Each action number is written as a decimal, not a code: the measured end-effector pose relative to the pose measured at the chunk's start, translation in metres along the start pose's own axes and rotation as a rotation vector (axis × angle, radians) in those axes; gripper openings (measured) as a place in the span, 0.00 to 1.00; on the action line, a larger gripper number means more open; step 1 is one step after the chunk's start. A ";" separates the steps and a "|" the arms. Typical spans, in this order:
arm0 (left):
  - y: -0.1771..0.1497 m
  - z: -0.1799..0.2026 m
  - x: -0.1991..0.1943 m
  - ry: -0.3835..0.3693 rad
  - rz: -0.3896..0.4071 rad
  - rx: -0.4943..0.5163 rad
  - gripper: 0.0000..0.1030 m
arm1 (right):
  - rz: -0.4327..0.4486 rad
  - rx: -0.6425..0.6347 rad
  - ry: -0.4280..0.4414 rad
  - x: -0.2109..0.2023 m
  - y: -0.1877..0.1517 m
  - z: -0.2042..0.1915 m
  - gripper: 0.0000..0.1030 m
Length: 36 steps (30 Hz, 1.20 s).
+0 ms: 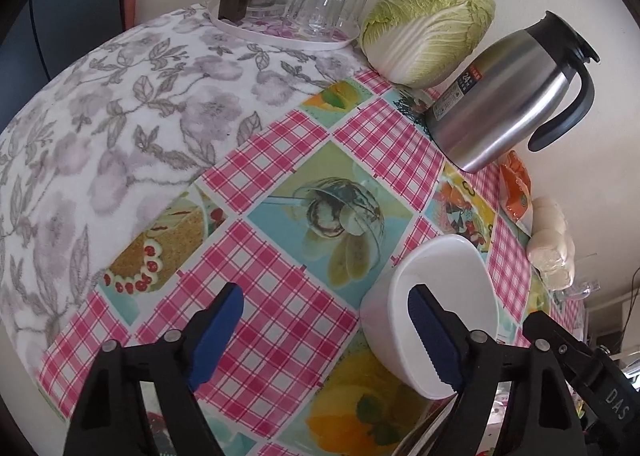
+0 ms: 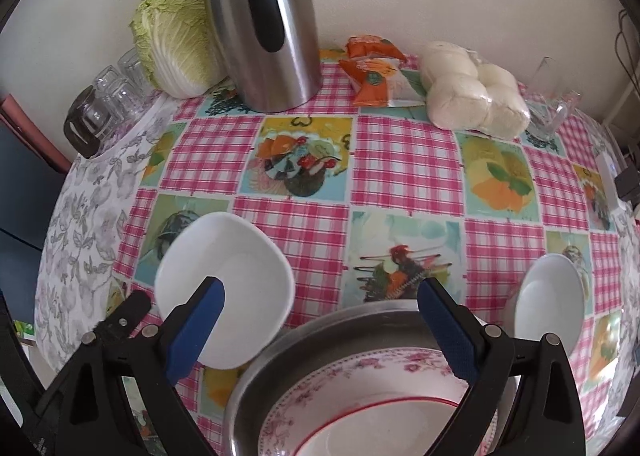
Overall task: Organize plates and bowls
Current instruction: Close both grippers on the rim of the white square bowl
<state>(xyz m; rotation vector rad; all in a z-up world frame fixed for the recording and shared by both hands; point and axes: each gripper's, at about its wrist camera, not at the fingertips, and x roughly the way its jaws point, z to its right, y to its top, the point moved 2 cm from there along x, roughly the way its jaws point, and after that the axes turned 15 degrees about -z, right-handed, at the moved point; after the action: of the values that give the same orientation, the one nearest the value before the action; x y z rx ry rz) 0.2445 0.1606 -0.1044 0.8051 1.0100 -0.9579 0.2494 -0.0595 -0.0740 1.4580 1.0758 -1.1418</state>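
Observation:
A white squarish bowl [image 1: 444, 268] stands on the checked tablecloth [image 1: 280, 316]. My left gripper [image 1: 326, 336] is open: its right finger [image 1: 432, 336] reaches over the bowl's hollow, its left one stands well clear, and only the bowl's near-left rim lies between them. In the right wrist view the same bowl [image 2: 236, 264] sits at lower left. My right gripper [image 2: 324, 332] is open and empty above a metal basin [image 2: 280, 356] that holds a pink-flowered plate [image 2: 360, 372] and a red-rimmed dish [image 2: 384, 428]. A second white bowl [image 2: 548, 304] stands at the right.
Along the wall stand a steel thermos jug [image 1: 508, 96], a cabbage [image 1: 428, 24], a tray of glasses [image 1: 304, 4], orange packets [image 2: 376, 72], bagged white buns [image 2: 472, 96] and a glass jug [image 2: 552, 112]. A grey-flowered cloth [image 1: 120, 116] covers the table's left part.

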 end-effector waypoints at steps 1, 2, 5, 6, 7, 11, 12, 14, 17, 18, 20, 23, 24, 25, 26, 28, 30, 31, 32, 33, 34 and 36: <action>0.000 0.000 0.001 0.002 -0.001 0.000 0.83 | 0.000 -0.008 -0.008 0.002 0.001 -0.002 0.94; 0.001 0.000 0.003 0.002 -0.005 0.000 0.81 | -0.003 -0.017 -0.024 0.004 0.002 -0.005 0.92; 0.004 0.002 0.011 -0.032 -0.029 0.014 0.73 | -0.032 -0.033 -0.066 0.014 0.006 -0.009 0.71; 0.005 0.003 0.013 -0.044 -0.036 0.020 0.71 | -0.044 -0.031 -0.067 0.017 0.007 -0.010 0.64; 0.005 0.005 0.015 -0.050 -0.039 0.025 0.68 | -0.054 -0.029 -0.064 0.021 0.008 -0.010 0.61; 0.007 0.007 0.021 -0.060 -0.052 0.032 0.58 | -0.074 -0.032 -0.081 0.032 0.011 -0.011 0.46; 0.007 0.007 0.022 -0.074 -0.058 0.034 0.56 | -0.081 -0.030 -0.081 0.034 0.012 -0.010 0.40; 0.008 0.008 0.025 -0.100 -0.068 0.037 0.50 | -0.095 -0.029 -0.075 0.039 0.013 -0.011 0.33; 0.009 0.011 0.027 -0.105 -0.073 0.045 0.44 | -0.106 -0.042 -0.067 0.042 0.016 -0.014 0.27; 0.009 0.013 0.028 -0.100 -0.075 0.049 0.43 | -0.110 -0.048 -0.071 0.044 0.016 -0.016 0.25; 0.010 0.016 0.031 -0.088 -0.085 0.058 0.42 | -0.122 -0.056 -0.082 0.048 0.018 -0.019 0.23; 0.011 0.018 0.036 -0.089 -0.100 0.057 0.41 | -0.149 -0.055 -0.092 0.056 0.020 -0.022 0.22; 0.011 0.019 0.038 -0.088 -0.104 0.055 0.41 | -0.156 -0.056 -0.094 0.058 0.020 -0.022 0.21; 0.012 0.019 0.040 -0.085 -0.108 0.054 0.41 | -0.163 -0.058 -0.094 0.060 0.020 -0.023 0.21; 0.013 0.019 0.042 -0.082 -0.112 0.052 0.41 | -0.171 -0.062 -0.095 0.063 0.020 -0.024 0.21; 0.013 0.019 0.046 -0.078 -0.125 0.046 0.41 | -0.184 -0.068 -0.094 0.067 0.021 -0.025 0.20; 0.013 0.018 0.051 -0.085 -0.141 0.038 0.42 | -0.197 -0.067 -0.092 0.071 0.021 -0.025 0.19; 0.013 0.018 0.054 -0.084 -0.149 0.036 0.43 | -0.195 -0.069 -0.093 0.071 0.021 -0.025 0.18; 0.013 0.018 0.055 -0.083 -0.152 0.035 0.43 | -0.197 -0.070 -0.090 0.072 0.021 -0.026 0.17; 0.013 0.018 0.056 -0.081 -0.150 0.036 0.43 | -0.199 -0.070 -0.086 0.072 0.021 -0.026 0.17; 0.012 0.019 0.055 -0.073 -0.149 0.040 0.43 | -0.199 -0.071 -0.083 0.072 0.021 -0.027 0.16; 0.011 0.020 0.056 -0.068 -0.152 0.046 0.40 | -0.196 -0.074 -0.085 0.072 0.021 -0.027 0.16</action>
<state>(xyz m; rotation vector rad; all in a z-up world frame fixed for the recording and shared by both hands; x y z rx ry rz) 0.2737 0.1323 -0.1491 0.7362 1.0033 -1.1347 0.2859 -0.0303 -0.1382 1.2566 1.2078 -1.2756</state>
